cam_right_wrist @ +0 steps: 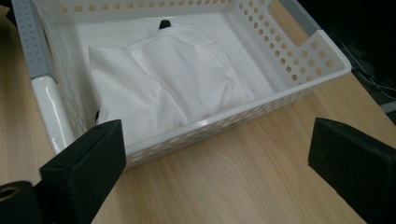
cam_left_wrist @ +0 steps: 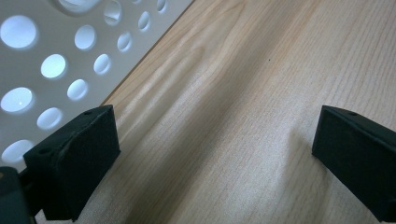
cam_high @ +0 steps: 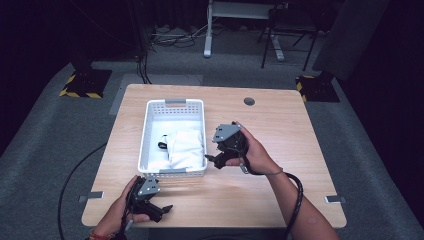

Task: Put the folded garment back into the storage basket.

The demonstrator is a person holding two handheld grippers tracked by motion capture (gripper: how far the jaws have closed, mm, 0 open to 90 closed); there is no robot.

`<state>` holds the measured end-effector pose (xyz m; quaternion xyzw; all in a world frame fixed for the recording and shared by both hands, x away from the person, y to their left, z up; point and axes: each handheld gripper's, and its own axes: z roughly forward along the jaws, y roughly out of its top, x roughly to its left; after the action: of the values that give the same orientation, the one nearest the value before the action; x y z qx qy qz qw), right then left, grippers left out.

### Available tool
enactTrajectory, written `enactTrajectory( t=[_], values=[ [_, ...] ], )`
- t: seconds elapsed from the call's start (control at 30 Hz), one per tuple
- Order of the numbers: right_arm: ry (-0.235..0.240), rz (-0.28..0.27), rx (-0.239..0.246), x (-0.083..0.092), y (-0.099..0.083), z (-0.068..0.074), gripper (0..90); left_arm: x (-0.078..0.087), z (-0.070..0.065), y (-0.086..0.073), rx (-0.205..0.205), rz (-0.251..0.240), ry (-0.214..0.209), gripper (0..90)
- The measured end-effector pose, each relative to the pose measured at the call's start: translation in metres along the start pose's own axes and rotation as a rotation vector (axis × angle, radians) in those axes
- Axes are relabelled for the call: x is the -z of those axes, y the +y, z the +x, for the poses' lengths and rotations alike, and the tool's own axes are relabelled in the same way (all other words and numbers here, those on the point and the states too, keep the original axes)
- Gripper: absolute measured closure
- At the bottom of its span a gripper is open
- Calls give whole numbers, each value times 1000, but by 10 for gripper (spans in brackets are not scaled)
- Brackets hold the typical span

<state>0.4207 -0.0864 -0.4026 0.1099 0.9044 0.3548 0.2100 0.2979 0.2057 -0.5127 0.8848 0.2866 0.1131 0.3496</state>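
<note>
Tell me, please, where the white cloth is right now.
The cloth lies inside the basket, toward its right and near end in the high view, left of the right tongs.

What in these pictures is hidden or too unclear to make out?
- Right gripper view: a small black thing behind the white cloth in the basket; the cloth covers most of it.
- Left gripper view: the basket's inside, hidden by its perforated wall.
- High view: the left gripper tips, too small and dark.

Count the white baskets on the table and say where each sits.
1. The white basket sits left of centre on the table, holding a folded white cloth, beside the right gripper.
</note>
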Motion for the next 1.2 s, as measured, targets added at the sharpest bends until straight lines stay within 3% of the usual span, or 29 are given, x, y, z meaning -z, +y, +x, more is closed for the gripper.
enactTrajectory(
  t=[0.57, 0.93, 1.2],
  values=[
    [-28, 3, 14, 24, -16, 10, 43, 0, 0, 0, 0, 0, 1, 7],
    [-34, -6, 3, 42, -33, 9, 40, 0, 0, 0, -1, 0, 0, 7],
    [-72, 29, -2, 49, -47, 10, 40, 0, 0, 0, -1, 0, 0, 7]
  ],
)
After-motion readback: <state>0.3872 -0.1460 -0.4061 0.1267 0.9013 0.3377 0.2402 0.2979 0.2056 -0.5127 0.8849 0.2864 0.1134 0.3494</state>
